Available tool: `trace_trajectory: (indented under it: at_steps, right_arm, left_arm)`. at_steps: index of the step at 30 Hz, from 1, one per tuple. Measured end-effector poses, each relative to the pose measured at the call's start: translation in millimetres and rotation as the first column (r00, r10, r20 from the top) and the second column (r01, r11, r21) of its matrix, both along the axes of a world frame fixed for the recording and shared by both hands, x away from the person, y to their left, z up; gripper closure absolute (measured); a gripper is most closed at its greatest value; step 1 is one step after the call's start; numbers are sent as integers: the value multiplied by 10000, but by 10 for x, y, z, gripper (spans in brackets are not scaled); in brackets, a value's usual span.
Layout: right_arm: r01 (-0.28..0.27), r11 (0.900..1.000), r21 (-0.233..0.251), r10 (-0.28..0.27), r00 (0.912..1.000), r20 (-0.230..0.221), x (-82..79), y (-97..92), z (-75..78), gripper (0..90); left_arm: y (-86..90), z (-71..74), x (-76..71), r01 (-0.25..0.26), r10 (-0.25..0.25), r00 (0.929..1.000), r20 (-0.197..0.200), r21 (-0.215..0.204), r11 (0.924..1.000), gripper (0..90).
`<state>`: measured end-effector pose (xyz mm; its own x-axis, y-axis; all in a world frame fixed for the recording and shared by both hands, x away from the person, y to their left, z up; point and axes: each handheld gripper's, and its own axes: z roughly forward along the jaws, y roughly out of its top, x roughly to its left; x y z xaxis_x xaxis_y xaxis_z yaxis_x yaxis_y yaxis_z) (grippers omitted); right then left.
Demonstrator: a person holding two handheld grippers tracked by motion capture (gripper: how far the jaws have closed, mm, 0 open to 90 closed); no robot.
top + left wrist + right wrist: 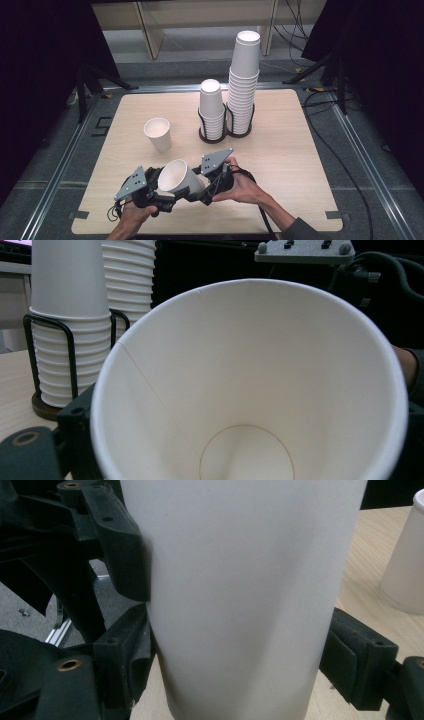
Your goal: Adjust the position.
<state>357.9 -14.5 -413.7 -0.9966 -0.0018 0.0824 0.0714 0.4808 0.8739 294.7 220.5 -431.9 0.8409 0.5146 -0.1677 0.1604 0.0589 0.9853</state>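
Pale wood forms the counter [280,150], where two stacks of paper cups [242,85] are kept in a black wire rack [225,131] and one empty paper cup [158,133] stands apart. A tilted empty cup [177,176] is clamped between left hand-held gripper [162,192] and right hand-held gripper [202,187].

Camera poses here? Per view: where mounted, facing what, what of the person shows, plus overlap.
High view: above the person's side, looking down on the light wooden table; both hands, left gripper, right gripper.
Left gripper view: on that gripper, looking into the white paper cup.
Right gripper view: faces the cup's wall; black jaws either side.
Shared: the cup; high and left views share the black wire rack of stacked cups.
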Motion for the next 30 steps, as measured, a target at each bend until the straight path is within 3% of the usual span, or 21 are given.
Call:
trace_trajectory:
  at_steps: [2, 9, 13, 16, 18, 19, 20, 21, 26, 27, 28, 29, 30]
  right_arm:
    - [-26, 10000, 39, 27, 9996, -267, -2, 1, -14, 225]
    - [43, 9999, -141, -47, 9997, -228, 19, -6, -32, 208]
    - [423, 9985, -357, -433, 9987, -271, 45, -53, -46, 191]
    - [862, 9950, -507, -873, 9960, -184, 86, -130, -40, 191]
    - [1100, 9917, -664, -1090, 9939, 178, 123, -187, -44, 195]
    - [1225, 9892, -806, -1230, 9924, -17, 114, -211, -48, 201]
    - [1403, 9845, -1052, -1387, 9901, 231, 116, -243, -62, 200]
    - [1581, 9792, -1270, -1538, 9872, 425, 121, -269, -72, 200]
    - [2034, 9656, -1622, -1961, 9788, 597, 131, -391, -116, 215]
    - [2122, 9630, -1664, -2042, 9768, 640, 138, -415, -121, 215]
    - [2264, 9596, -1671, -2183, 9737, 657, 143, -439, -124, 215]
    - [2420, 9559, -1665, -2336, 9699, 682, 152, -467, -125, 215]
    - [2563, 9526, -1642, -2485, 9663, 670, 155, -485, -128, 213]
  left_arm:
    - [-1, 1, -3, 126, -126, 9999, -30, 0, 9999, 125]
    - [-14, -4, -2, -1, 0, 10000, 46, 305, 9995, 161]
    - [35, -1, 24, -453, 449, 9990, 89, 400, 9982, 164]
    - [87, -1, 61, -967, 955, 9952, 211, 668, 9931, 166]
    - [129, 0, 71, -1469, 1451, 9891, 248, 1088, 9831, 166]
    - [157, 0, 85, -1740, 1710, 9847, 339, 1402, 9747, 166]
    - [171, -1, 101, -1970, 1925, 9803, 442, 1510, 9687, 165]
    - [196, 6, 135, -2101, 2001, 9769, 752, 1662, 9635, 165]
    - [275, -12, 185, -2928, 2853, 9562, 659, 2211, 9302, 163]
    - [285, -25, 208, -3044, 2956, 9525, 726, 2113, 9288, 163]
    - [308, -20, 206, -3187, 3140, 9476, 583, 2367, 9178, 163]
    - [320, -24, 216, -3275, 3224, 9446, 613, 2413, 9135, 162]
    - [336, -29, 228, -3457, 3406, 9380, 650, 2495, 9046, 162]
